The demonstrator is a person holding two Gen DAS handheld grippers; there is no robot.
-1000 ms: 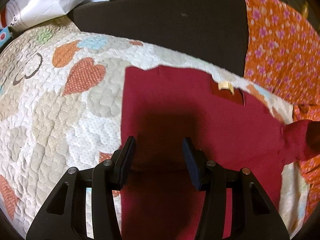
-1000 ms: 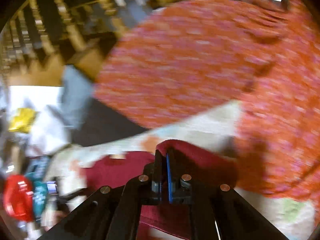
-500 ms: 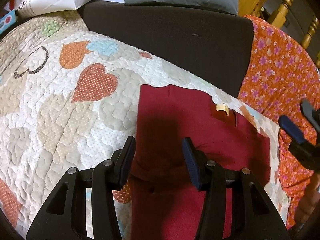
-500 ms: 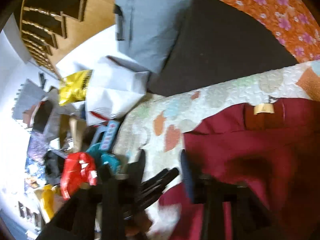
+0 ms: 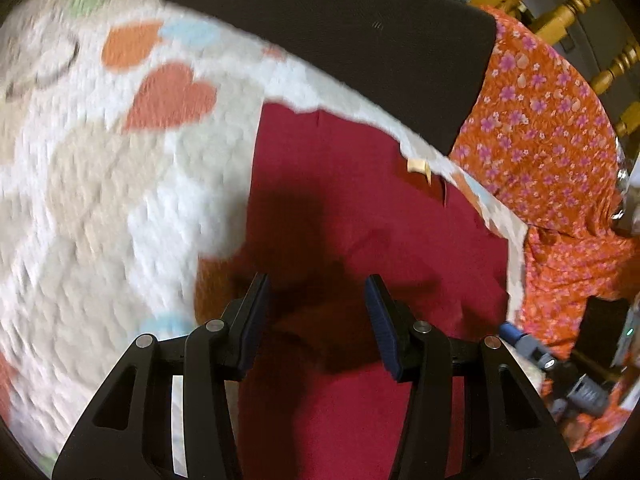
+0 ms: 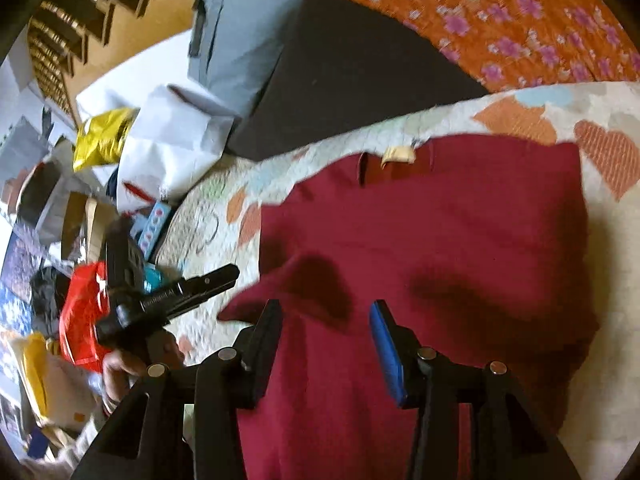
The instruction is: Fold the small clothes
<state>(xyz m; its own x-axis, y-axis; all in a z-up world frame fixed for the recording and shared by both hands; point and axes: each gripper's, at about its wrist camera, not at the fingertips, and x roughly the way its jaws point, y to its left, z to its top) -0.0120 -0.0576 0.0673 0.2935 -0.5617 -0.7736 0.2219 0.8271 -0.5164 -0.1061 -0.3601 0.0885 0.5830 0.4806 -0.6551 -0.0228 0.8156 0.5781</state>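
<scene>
A dark red garment (image 5: pixel 360 216) lies spread on a quilt with heart patches (image 5: pixel 120 184); a beige neck label (image 5: pixel 416 166) shows at its far edge. My left gripper (image 5: pixel 316 304) is open and empty, hovering over the garment's near part. In the right wrist view the same garment (image 6: pixel 460 232) lies flat with its label (image 6: pixel 398 155) at the top. My right gripper (image 6: pixel 326 320) is open and empty above its lower left edge. The left gripper (image 6: pixel 176 296) shows there at the left, off the garment.
An orange flowered cloth (image 5: pixel 552 132) lies to the right of the quilt. A dark cushion (image 5: pixel 340 40) sits behind. Wooden chair spindles (image 5: pixel 580 4) stand at the far right. Bags, boxes and a red item (image 6: pixel 80 312) clutter the floor beside the quilt.
My right gripper has let go of the red garment and opened, then swung round over it. The garment now lies flat. The left gripper stayed open and shifted slightly.
</scene>
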